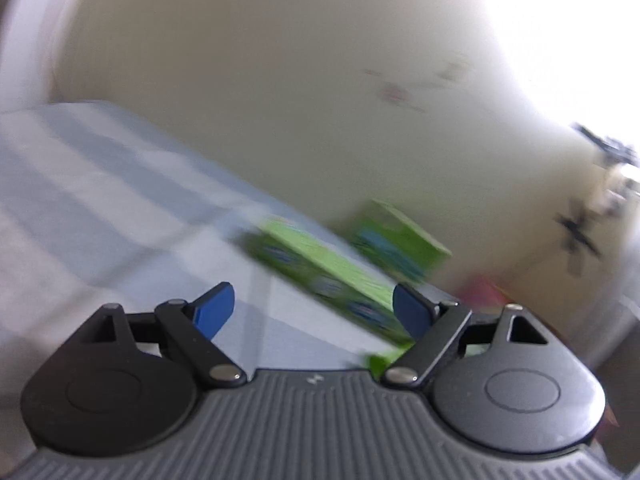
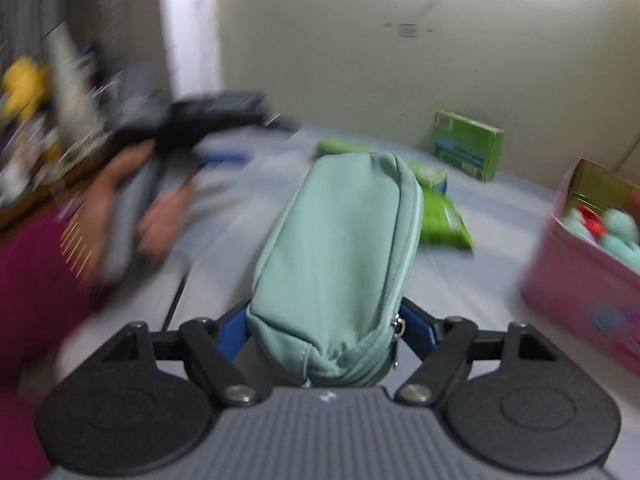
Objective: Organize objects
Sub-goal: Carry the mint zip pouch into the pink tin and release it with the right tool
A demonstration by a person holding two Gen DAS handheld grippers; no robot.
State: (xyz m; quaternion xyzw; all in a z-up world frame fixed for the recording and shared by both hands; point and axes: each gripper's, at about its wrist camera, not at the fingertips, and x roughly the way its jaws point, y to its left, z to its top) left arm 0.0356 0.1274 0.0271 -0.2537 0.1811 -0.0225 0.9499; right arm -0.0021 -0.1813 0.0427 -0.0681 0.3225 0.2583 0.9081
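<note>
In the right wrist view my right gripper (image 2: 324,326) is shut on the near end of a teal zip pouch (image 2: 340,248), with a blue pad pressed against each side. The pouch sticks out forward over the bed. In the left wrist view my left gripper (image 1: 314,312) stands open with nothing between its blue fingertips (image 1: 214,310). Just ahead of it, to the right, a long green box (image 1: 320,272) lies on the sheet. A second green box (image 1: 396,240) stands behind it against the wall.
A pink bin (image 2: 580,280) holding teal plush items stands at the right on the pale striped bed sheet (image 2: 480,248). Green packets (image 2: 444,220) and an upright green box (image 2: 468,148) lie beyond the pouch. A hand (image 2: 120,196) with a magenta sleeve is at the left, blurred. A cream wall closes the back.
</note>
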